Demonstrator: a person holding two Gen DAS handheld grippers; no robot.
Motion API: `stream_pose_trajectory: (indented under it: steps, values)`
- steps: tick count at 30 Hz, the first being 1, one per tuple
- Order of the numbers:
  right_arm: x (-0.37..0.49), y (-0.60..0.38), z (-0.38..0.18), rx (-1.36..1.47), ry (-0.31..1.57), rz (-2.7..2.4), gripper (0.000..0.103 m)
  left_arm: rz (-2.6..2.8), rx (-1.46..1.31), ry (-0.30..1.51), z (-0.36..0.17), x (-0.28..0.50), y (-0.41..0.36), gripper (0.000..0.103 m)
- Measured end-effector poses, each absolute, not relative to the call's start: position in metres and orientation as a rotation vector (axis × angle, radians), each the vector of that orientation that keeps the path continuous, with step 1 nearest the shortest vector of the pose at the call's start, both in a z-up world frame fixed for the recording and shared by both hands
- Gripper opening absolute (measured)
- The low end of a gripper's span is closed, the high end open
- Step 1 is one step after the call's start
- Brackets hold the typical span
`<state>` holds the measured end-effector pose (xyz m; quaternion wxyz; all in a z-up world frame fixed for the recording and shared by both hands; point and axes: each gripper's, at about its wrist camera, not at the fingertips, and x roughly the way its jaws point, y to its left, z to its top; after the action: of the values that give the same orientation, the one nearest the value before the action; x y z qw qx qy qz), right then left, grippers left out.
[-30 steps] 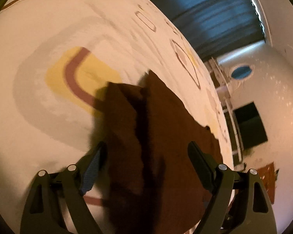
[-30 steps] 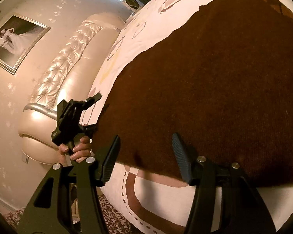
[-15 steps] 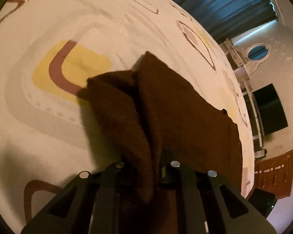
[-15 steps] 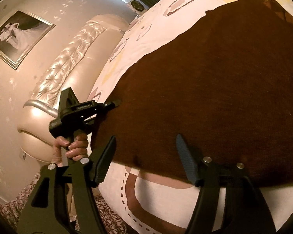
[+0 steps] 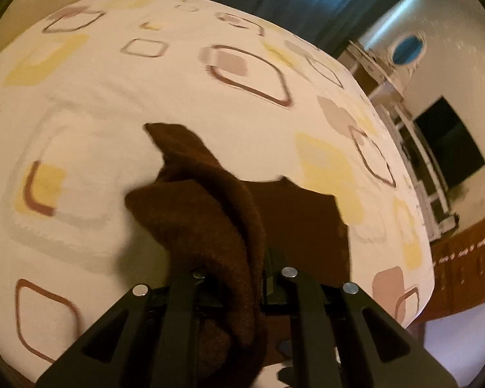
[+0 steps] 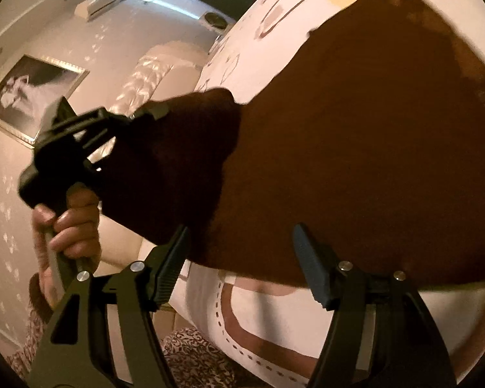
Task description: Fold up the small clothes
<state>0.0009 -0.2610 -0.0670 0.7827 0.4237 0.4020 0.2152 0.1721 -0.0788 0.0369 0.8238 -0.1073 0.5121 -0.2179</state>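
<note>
One brown garment (image 5: 210,213) — two grippers (one bed).

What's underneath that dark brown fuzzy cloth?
The dark brown fuzzy cloth lies on a white bedsheet with square patterns. Whatever else the cloth covers cannot be seen.

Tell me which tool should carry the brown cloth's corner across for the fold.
Left. The left tool is shut on the brown cloth, its corner lifted off the bed sheet. The right tool is open at the near edge, gripping nothing.
</note>
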Motion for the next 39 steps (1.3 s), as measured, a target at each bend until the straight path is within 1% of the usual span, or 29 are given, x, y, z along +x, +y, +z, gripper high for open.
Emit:
stream_pose_trajectory:
  steps: [4, 6, 11, 12, 13, 15, 18, 21, 24, 27, 30, 35, 39]
  values:
    - [-0.010, -0.307, -0.059, 0.936, 0.842, 0.421, 0.067, -0.460, -0.152, 1.097, 0.029, 0.157, -0.142, 0.012]
    - [-0.017, -0.330, -0.055, 0.923, 0.831, 0.391, 0.067, -0.442, -0.100, 1.103, 0.013, 0.149, -0.174, 0.012]
    - [-0.032, -0.383, -0.055, 0.950, 0.825, 0.315, 0.067, -0.353, 0.010, 1.125, -0.031, 0.134, -0.226, 0.014]
    - [-0.035, -0.391, -0.055, 0.960, 0.817, 0.302, 0.067, -0.337, 0.026, 1.129, -0.039, 0.129, -0.234, 0.017]
    - [-0.040, -0.396, -0.055, 0.969, 0.809, 0.294, 0.067, -0.327, 0.030, 1.129, -0.041, 0.125, -0.239, 0.025]
    - [-0.043, -0.406, -0.056, 0.986, 0.792, 0.278, 0.067, -0.346, 0.027, 1.112, -0.044, 0.114, -0.248, 0.034]
    - [-0.048, -0.420, -0.061, 1.011, 0.773, 0.254, 0.067, -0.470, 0.016, 1.093, -0.032, 0.098, -0.256, 0.041]
    - [-0.046, -0.426, -0.061, 1.036, 0.754, 0.249, 0.067, -0.571, -0.037, 1.052, -0.011, 0.085, -0.243, 0.044]
    - [-0.040, -0.430, -0.055, 1.039, 0.745, 0.270, 0.067, -0.603, -0.114, 0.994, 0.008, 0.076, -0.207, 0.053]
    - [-0.034, -0.426, -0.049, 1.034, 0.742, 0.302, 0.067, -0.541, -0.140, 0.925, 0.014, 0.073, -0.165, 0.054]
    - [-0.025, -0.414, -0.049, 1.054, 0.767, 0.355, 0.067, -0.439, -0.172, 0.907, 0.003, 0.076, -0.119, 0.054]
    - [0.005, -0.385, -0.063, 1.077, 0.851, 0.408, 0.067, -0.310, -0.287, 0.982, -0.033, 0.076, -0.048, 0.054]
    - [0.033, -0.379, -0.075, 1.108, 0.891, 0.390, 0.067, -0.274, -0.331, 1.009, -0.051, 0.071, -0.020, 0.054]
